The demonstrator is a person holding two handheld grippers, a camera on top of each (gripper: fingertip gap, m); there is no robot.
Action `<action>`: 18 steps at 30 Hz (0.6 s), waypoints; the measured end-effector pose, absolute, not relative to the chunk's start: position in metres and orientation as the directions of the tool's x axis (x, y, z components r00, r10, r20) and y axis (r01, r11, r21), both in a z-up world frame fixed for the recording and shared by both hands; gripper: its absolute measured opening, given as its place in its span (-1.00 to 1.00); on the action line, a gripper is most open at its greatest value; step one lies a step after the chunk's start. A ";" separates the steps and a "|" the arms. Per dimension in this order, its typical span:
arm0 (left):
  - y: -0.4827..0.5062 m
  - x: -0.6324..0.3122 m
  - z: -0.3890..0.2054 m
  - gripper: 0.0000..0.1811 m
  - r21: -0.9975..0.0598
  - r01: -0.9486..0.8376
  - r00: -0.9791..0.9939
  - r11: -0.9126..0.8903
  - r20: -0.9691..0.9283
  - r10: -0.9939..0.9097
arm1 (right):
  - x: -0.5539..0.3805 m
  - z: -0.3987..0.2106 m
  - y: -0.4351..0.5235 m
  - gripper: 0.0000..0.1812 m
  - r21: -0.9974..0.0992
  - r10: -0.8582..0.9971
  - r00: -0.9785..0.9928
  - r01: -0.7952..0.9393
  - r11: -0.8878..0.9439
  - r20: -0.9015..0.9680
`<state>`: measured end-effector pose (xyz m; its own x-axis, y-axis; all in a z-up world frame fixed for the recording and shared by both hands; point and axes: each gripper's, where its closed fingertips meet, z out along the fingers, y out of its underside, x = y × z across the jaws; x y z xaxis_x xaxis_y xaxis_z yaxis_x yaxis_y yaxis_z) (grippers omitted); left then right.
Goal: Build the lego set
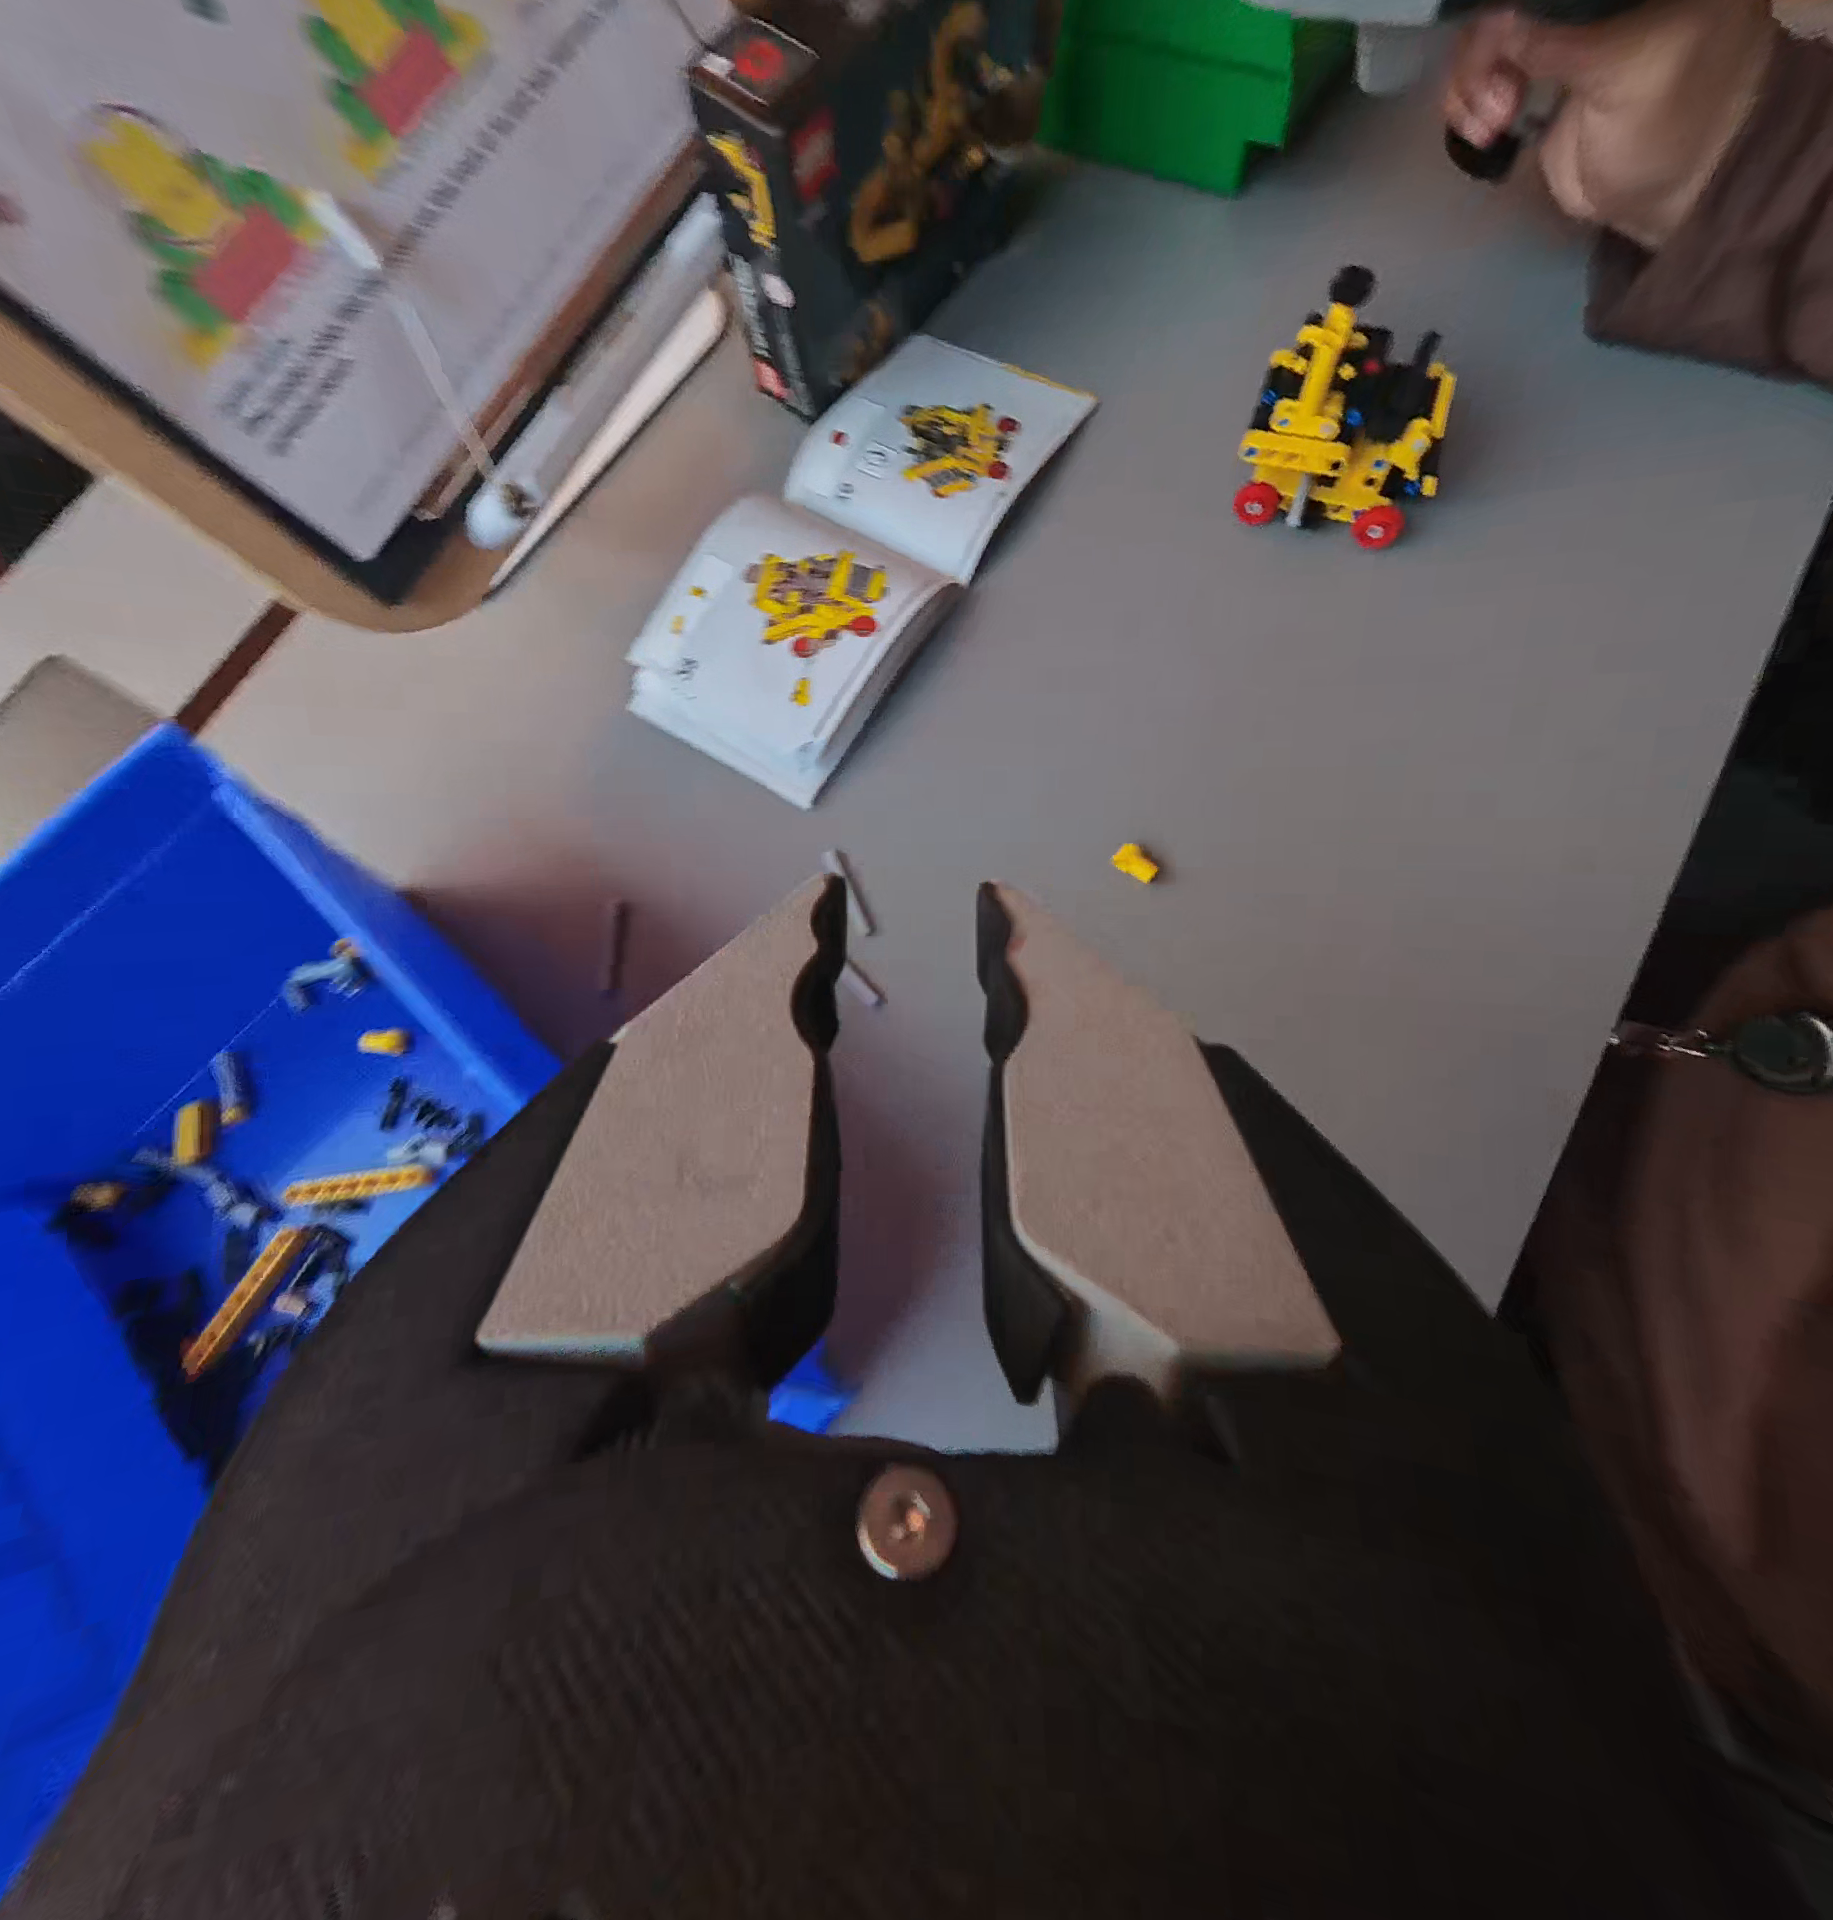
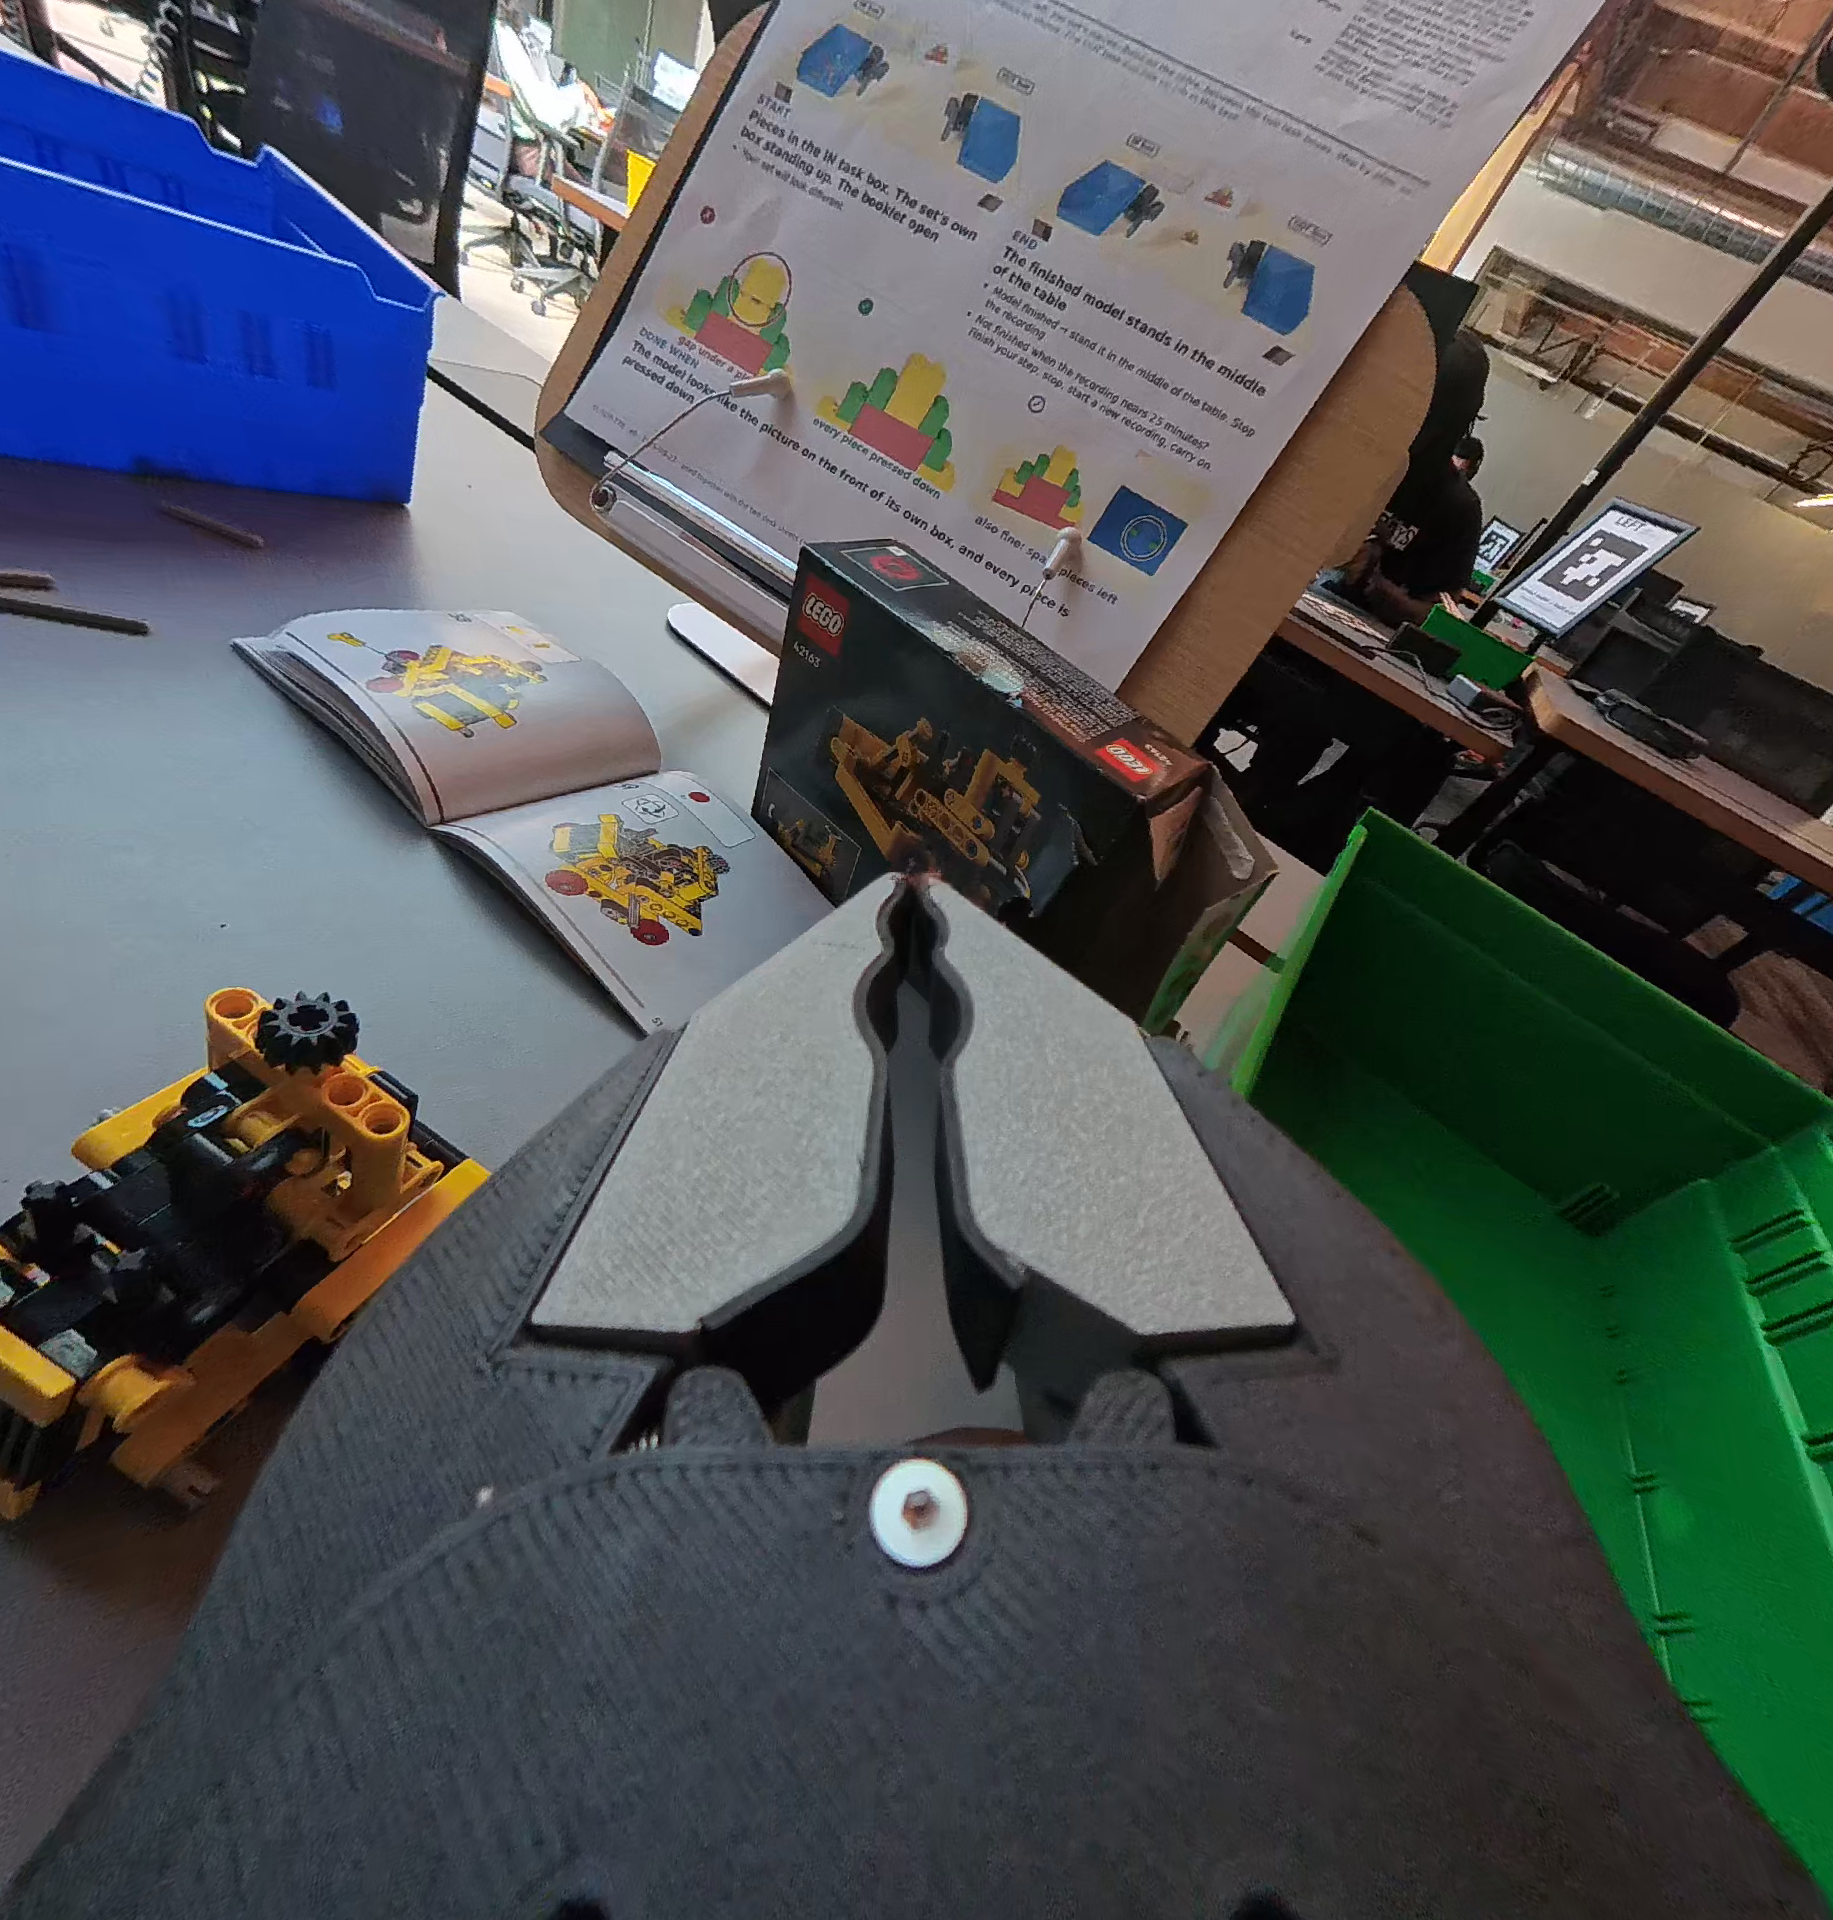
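Note:
The part-built yellow and black lego model (image 1: 1343, 416) with red wheels stands on the grey table (image 1: 1255, 831). In the right wrist view, the model (image 2: 195, 1226) is low on the left, topped by a black gear. My left gripper (image 1: 910, 899) is open and empty, low over the table beside the blue bin (image 1: 91, 935) of loose pieces. Two short grey axles (image 1: 858, 902) lie by its left fingertip. A small yellow piece (image 1: 1135, 862) lies to its right. My right gripper (image 2: 912, 885) is shut, raised to the right of the model. A tiny reddish speck shows at its tips.
The open instruction booklet (image 1: 850, 561) (image 2: 496, 748) lies mid-table, with the lego box (image 1: 860, 177) (image 2: 953, 769) behind it. A sheet on a stand (image 2: 995, 260) is at the back. A green bin (image 2: 1514, 1195) stands at the right. Dark axles (image 2: 65, 613) lie near the blue bin (image 2: 164, 312). A hand and brown sleeve (image 1: 1670, 156) are at the table's far edge. Some 35 cm of space lies between my two pairs of fingers. My right tips are about 30 cm from the small yellow piece (image 1: 1135, 862), my left tips only 15 cm.

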<state>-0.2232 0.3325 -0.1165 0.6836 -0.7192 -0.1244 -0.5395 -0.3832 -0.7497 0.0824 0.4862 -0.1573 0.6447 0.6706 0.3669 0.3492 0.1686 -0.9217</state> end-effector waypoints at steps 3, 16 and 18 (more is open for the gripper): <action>0.328 -0.283 -0.104 -0.76 -0.784 -0.458 0.795 -0.419 -0.150 -0.588 | 0.082 -0.161 0.487 -1.00 -0.919 0.672 0.642 0.360 0.162 0.370; 0.329 -0.378 -0.156 -0.75 -0.771 -0.350 0.903 -0.533 -0.126 -0.411 | 0.093 -0.178 0.503 -1.00 -0.919 0.634 0.693 0.387 0.075 0.344; 0.338 -0.379 -0.150 -0.76 -0.816 -0.325 0.909 -0.479 -0.130 -0.396 | 0.094 -0.181 0.505 -1.00 -0.918 0.629 0.698 0.392 0.064 0.342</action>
<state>-0.3792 0.3378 -0.1501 0.9089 -0.3963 -0.1298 -0.3252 -0.4787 -0.8155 0.0939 0.5052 -0.1808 0.6981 0.6290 0.3420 0.3916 0.0643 -0.9179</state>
